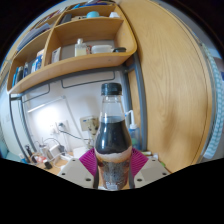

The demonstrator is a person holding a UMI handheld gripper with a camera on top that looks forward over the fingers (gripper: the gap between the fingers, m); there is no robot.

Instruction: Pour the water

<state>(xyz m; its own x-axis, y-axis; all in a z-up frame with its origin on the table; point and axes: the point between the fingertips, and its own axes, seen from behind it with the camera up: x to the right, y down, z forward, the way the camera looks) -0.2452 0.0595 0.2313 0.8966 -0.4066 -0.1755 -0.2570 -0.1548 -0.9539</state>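
Observation:
A clear plastic bottle [112, 135] with a white cap and dark liquid stands upright between my fingers. Foam rings the liquid near the shoulder. My gripper [112, 163] is shut on the bottle's lower body, and both magenta pads [88, 161] press its sides. The bottle appears lifted, with the room's wall and shelves behind it. Its base is hidden at the bottom of the view. No cup or other vessel shows.
A wooden shelf unit [75, 45] with books and small items hangs high on the wall behind. A tall wooden panel [170, 80] rises to the right. Wall sockets [88, 126] and small clutter [45, 155] on a desk lie to the left, low down.

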